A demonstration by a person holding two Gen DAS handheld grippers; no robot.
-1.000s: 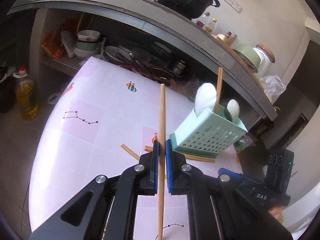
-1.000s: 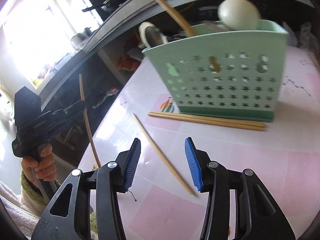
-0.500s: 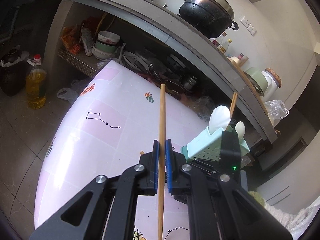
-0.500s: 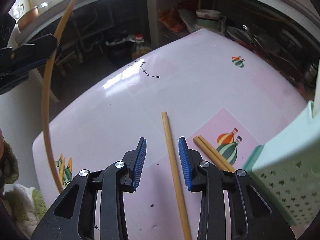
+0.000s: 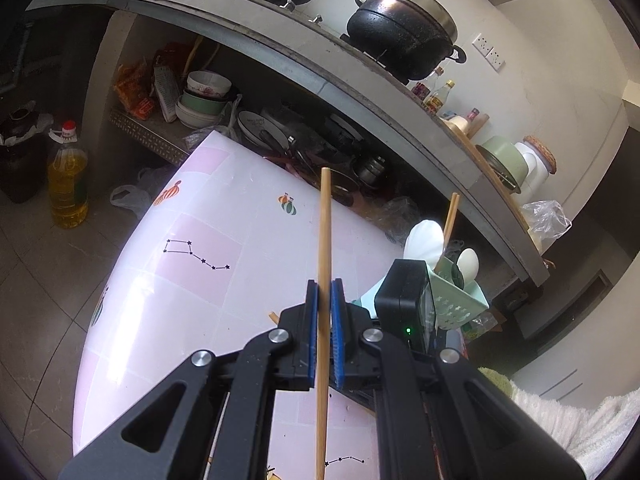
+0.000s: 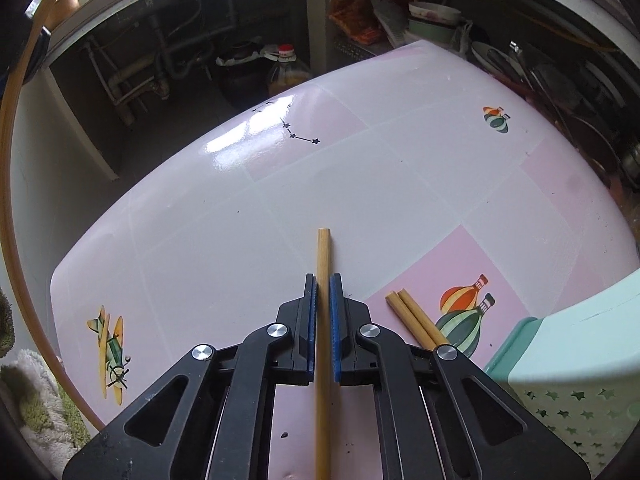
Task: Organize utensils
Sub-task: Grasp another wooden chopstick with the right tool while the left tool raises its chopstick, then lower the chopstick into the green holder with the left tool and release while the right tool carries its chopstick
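Observation:
My left gripper (image 5: 322,296) is shut on a wooden chopstick (image 5: 324,240) and holds it upright above the pink table (image 5: 200,280). The same chopstick shows as a curved stick at the left edge of the right wrist view (image 6: 8,184). My right gripper (image 6: 322,292) is shut on another chopstick (image 6: 322,256) that lies on the table (image 6: 360,180). Two more chopsticks (image 6: 412,320) lie side by side just to its right. The mint green utensil basket (image 5: 460,304) holds white spoons (image 5: 424,236) and a chopstick (image 5: 451,216); its corner shows in the right wrist view (image 6: 576,364).
A low shelf behind the table holds bowls (image 5: 206,96), plates and pans. A black pot (image 5: 400,32) stands on the counter above. An oil bottle (image 5: 67,176) stands on the floor to the left. The right gripper's body (image 5: 404,300) partly hides the basket.
My right gripper has closed on the chopstick lying on the table. My left gripper, still holding its chopstick, has moved up and back from the basket.

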